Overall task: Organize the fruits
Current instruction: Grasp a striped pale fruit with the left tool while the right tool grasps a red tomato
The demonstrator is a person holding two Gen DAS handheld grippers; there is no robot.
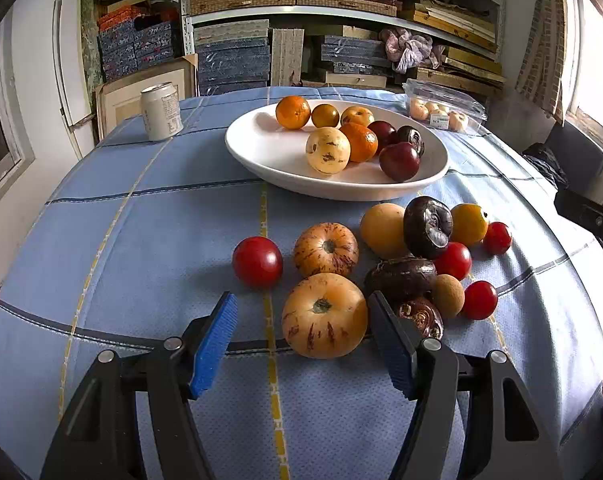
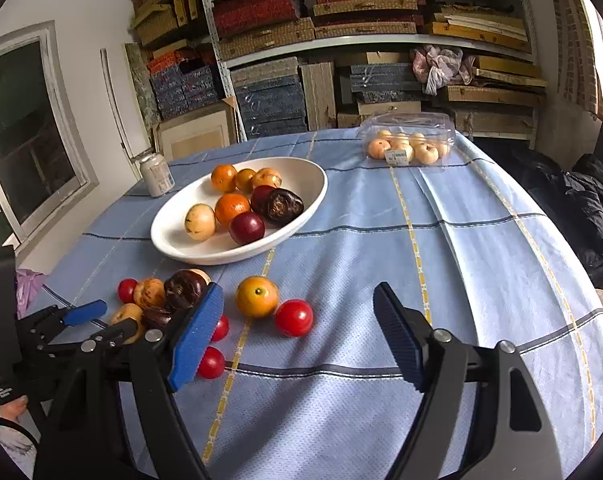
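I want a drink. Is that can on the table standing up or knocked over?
Standing up. The can sits on its flat bottom on the blue tablecloth, round top rim facing upward, left of the white bowl.

Left gripper (image 1: pixel 303 332): jaws apart, pads clear of striped yellow fruit (image 1: pixel 324 315), nearest of loose pile | White bowl (image 1: pixel 261 152): toward far edge of tablecloth (image 1: pixel 141 240), holding oranges, plums, pale fruit | Red tomato (image 1: pixel 257 262): left of pile | Can (image 1: pixel 161 111): far left corner | Clear punnet (image 1: pixel 445 110): far right edge
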